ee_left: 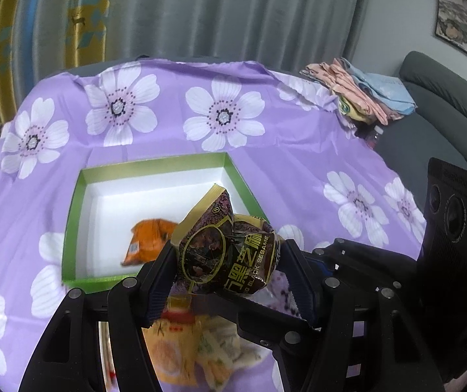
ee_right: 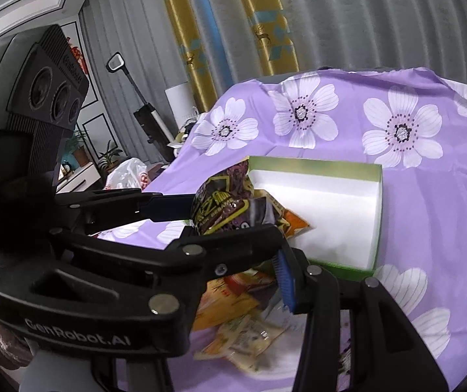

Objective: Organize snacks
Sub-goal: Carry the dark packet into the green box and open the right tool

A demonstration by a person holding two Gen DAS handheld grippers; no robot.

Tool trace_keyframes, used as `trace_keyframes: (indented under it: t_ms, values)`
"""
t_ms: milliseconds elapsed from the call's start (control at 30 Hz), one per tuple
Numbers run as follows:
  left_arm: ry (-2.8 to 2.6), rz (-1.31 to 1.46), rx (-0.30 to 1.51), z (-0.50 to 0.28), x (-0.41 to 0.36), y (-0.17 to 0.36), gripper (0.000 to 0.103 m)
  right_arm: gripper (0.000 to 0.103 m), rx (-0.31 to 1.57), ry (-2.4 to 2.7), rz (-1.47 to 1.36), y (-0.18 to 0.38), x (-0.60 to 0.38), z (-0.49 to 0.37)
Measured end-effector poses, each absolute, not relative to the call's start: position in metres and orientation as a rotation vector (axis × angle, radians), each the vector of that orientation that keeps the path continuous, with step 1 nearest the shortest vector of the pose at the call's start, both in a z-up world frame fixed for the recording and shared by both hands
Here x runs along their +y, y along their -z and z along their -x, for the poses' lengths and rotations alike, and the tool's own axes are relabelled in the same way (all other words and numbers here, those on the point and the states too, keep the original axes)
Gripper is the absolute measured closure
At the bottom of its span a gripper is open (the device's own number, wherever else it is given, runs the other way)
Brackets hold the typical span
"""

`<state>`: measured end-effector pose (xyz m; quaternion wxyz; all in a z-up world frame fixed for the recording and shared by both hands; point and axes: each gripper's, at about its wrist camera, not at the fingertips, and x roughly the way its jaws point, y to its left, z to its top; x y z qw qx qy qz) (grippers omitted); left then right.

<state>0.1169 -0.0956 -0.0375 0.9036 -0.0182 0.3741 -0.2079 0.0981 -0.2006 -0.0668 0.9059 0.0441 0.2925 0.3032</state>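
My left gripper (ee_left: 228, 261) is shut on a dark black-sesame snack packet (ee_left: 223, 248) and holds it above the near edge of a green box with a white inside (ee_left: 80, 189). An orange snack packet (ee_left: 148, 241) lies in the box. The right wrist view shows the left gripper (ee_right: 230, 215) holding that packet (ee_right: 223, 205) beside the box (ee_right: 377, 202). Only one blue-padded finger (ee_right: 285, 281) of my right gripper shows, so its state is unclear. Loose yellow snack packets (ee_left: 194, 352) lie on the cloth below, and they also show in the right wrist view (ee_right: 243, 326).
A purple cloth with white flowers (ee_left: 266, 150) covers the table. Folded cloths (ee_left: 364, 91) lie at its far right edge, next to a grey sofa (ee_left: 445, 104). Grey and yellow curtains hang behind. A white plastic bag (ee_right: 125, 173) and plants stand off the table's left side.
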Motion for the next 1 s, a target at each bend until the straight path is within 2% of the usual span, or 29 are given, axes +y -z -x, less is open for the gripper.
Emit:
trace_keyframes:
  t_ms: [400, 667, 933, 1000]
  values:
    - [0.464, 0.149, 0.932, -0.197, -0.085, 0.078, 0.039, 0.056, 0.740, -0.591, -0.096, 0.097, -0.194, -0.170]
    - [0.437, 0.211, 1.014, -0.219, -0.073, 0.107, 0.039, 0.055, 0.845, -0.588, -0.082, 0.120, -0.182, -0.195]
    - [0.376, 0.181, 1.033, -0.221, -0.074, 0.118, 0.039, 0.045, 0.873, -0.555, -0.014, 0.122, -0.174, -0.198]
    - [0.359, 0.160, 1.029, -0.221, -0.074, 0.118, 0.037, 0.034, 0.873, -0.532, 0.009, 0.121, -0.174, -0.196]
